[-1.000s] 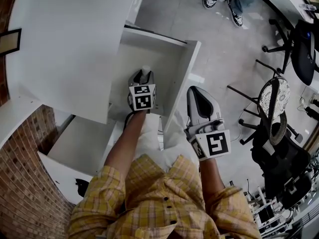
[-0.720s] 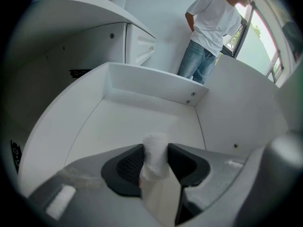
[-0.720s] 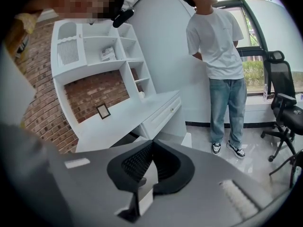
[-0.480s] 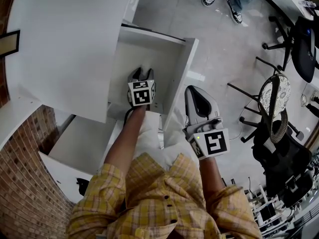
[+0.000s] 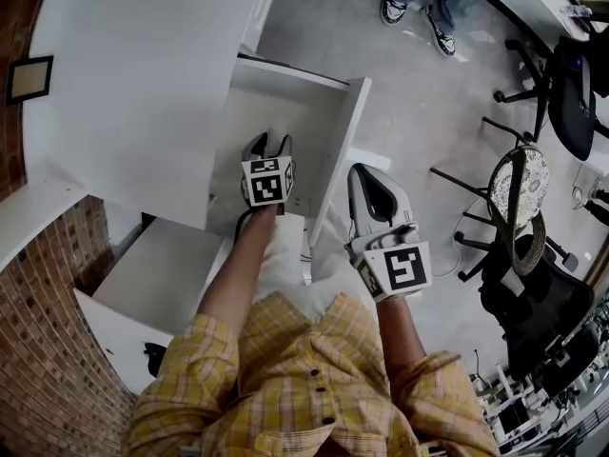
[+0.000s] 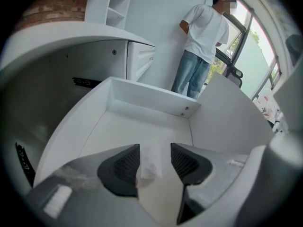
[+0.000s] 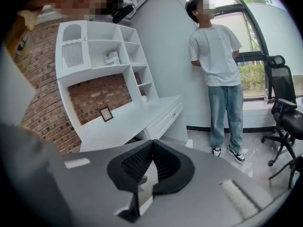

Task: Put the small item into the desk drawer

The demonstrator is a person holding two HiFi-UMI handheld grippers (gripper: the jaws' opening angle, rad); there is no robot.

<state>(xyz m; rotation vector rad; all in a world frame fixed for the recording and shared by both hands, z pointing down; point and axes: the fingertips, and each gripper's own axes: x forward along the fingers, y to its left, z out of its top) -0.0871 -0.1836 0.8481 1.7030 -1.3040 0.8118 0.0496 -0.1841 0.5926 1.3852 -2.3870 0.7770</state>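
Observation:
The white desk drawer (image 5: 335,165) stands pulled out below the desk top (image 5: 143,84). My left gripper (image 5: 267,144) reaches down into it. In the left gripper view the drawer's far wall (image 6: 151,98) lies ahead, and the left gripper (image 6: 155,148) has its jaws opening. A small white crumpled item (image 6: 147,167) sits between them against the left pad, with a gap to the right pad. My right gripper (image 5: 376,190) hangs outside the drawer's right side, over the floor. In its own view the right gripper (image 7: 152,145) is shut with nothing in it.
A person in a white shirt and jeans (image 7: 220,56) stands beyond the drawer; the shoes (image 5: 414,8) show at the top. Office chairs (image 5: 571,84) crowd the right. A brick wall (image 5: 48,322) and a small picture frame (image 5: 29,77) are left. A lower drawer (image 5: 162,274) is open too.
The white item that showed at the left gripper's tips a second ago is no longer seen from above, and those jaws have parted. Both grippers drifted slightly up-left in the picture.

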